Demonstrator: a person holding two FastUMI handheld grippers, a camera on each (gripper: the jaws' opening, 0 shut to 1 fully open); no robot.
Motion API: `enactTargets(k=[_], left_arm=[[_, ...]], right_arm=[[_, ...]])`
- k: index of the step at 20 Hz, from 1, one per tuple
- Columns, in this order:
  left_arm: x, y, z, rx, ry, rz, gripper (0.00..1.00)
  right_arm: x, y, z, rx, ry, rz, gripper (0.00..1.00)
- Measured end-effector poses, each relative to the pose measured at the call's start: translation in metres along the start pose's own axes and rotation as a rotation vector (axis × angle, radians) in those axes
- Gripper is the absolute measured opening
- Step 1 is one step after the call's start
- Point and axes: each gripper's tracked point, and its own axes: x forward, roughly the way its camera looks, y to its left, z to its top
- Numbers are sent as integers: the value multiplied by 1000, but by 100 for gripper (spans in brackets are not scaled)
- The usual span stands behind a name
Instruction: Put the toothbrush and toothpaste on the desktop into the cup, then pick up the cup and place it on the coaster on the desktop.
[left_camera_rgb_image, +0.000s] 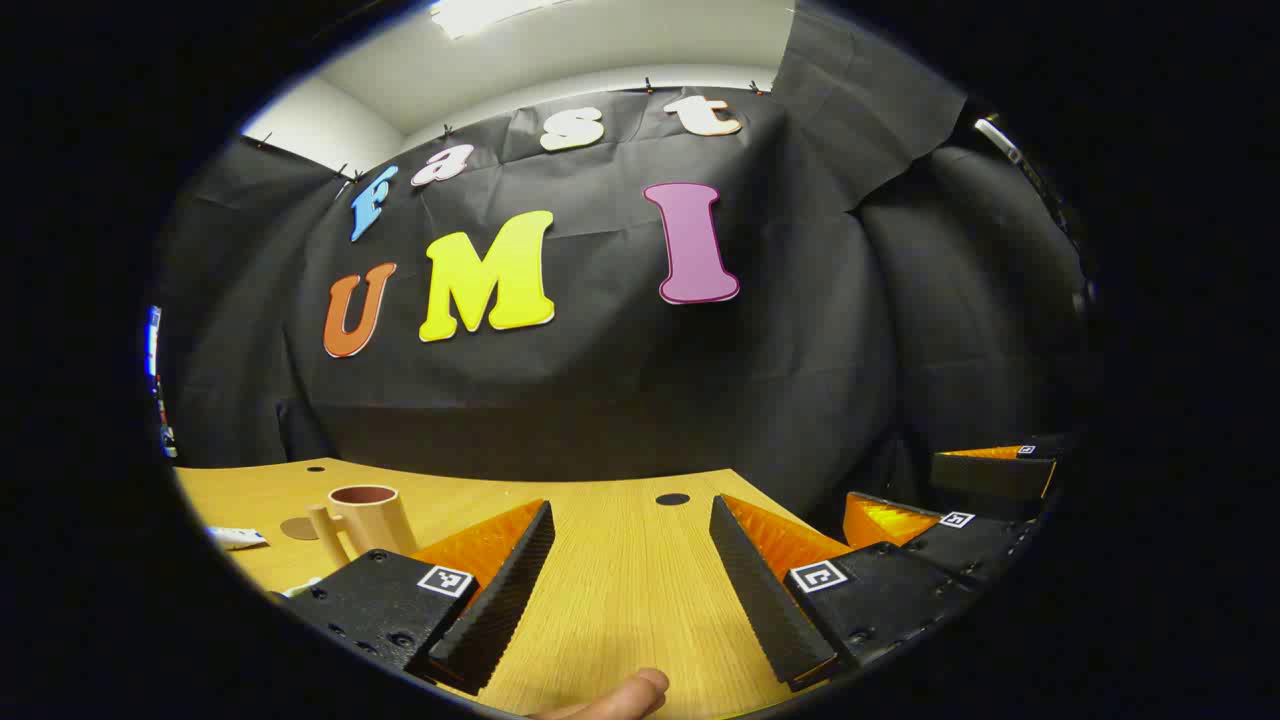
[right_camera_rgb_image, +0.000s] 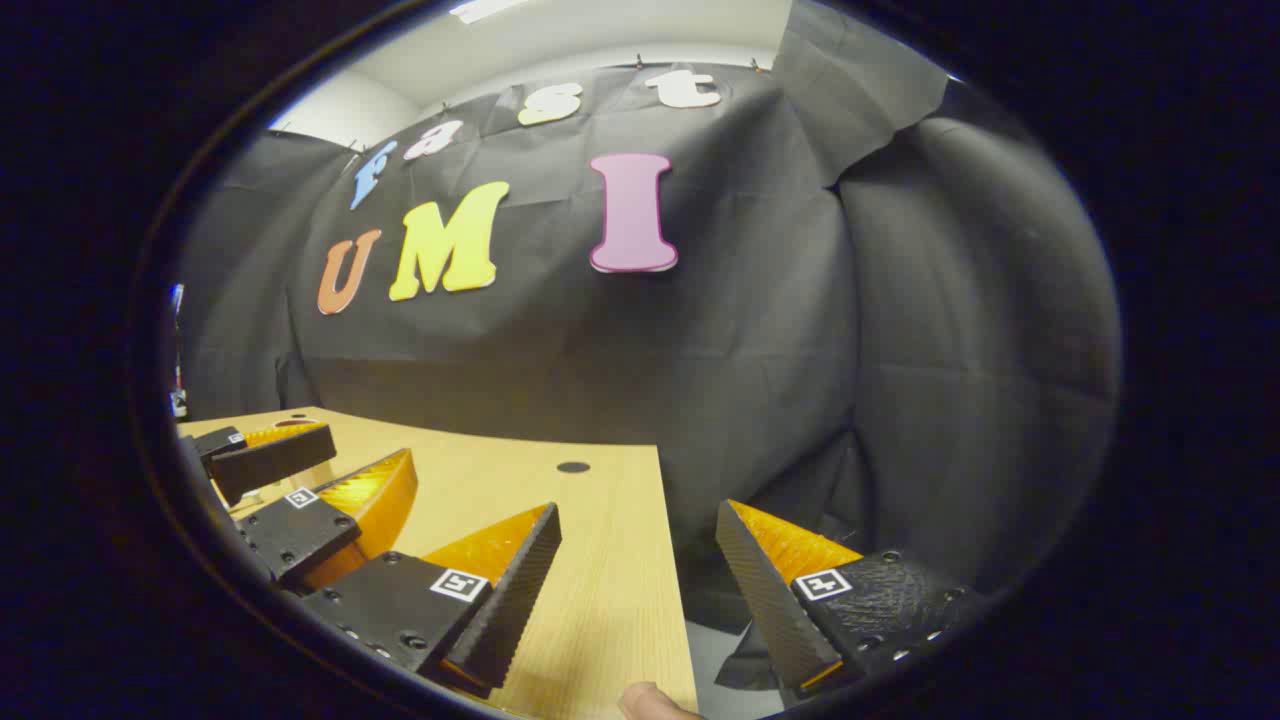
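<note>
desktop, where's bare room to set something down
Bare wood runs between the left tongs up to the round hole at the back edge of the desktop. It is crowded at the far left, where the cup, coaster and toothpaste cluster.

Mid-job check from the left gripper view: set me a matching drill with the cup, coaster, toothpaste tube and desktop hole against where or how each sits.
Things:
1. beige handled cup
2. brown round coaster
3. white toothpaste tube
4. dark round hole in the wooden desktop

Places:
a. lying at the view's far left
b. ahead of the open left gripper
c. standing upright
d. flat, beside the cup's handle

Pairs: 1-c, 2-d, 3-a, 4-b
</note>
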Motion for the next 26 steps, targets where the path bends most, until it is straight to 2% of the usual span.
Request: enactTargets(k=[2, 3, 5, 9, 13, 16, 20, 21, 22, 24, 26], left_arm=[[19, 11, 3, -22, 3, 5, 96], [28, 15, 2, -41, 12, 7, 96], [42, 24, 8, -47, 27, 3, 98], [44, 31, 24, -70, 43, -62, 98], [27, 56, 48, -68, 41, -106, 98], [13, 102, 66, -50, 11, -71, 98], [-9, 174, 75, -9, -8, -32, 98], [-14, 188, 76, -7, -5, -32, 98], [-20, 208, 75, -23, 5, -25, 98], [-29, 244, 74, -73, 33, -23, 99], [-40, 284, 85, -61, 13, -9, 99]], right_arm=[[19, 3, 11, -39, -15, 4, 92], [25, 3, 21, -53, -19, 0, 96], [33, 4, 39, -73, -29, -13, 95], [25, 10, 84, -70, -68, -60, 97], [5, 30, 99, -69, -46, -91, 95], [-9, 56, 102, -64, 10, -111, 95], [-36, 109, 125, -95, -17, -120, 97], [-43, 122, 132, -120, -29, -122, 95], [-50, 136, 139, -138, -47, -118, 92], [-63, 165, 151, -149, -74, -111, 97], [-76, 195, 148, -129, -53, -92, 97]])
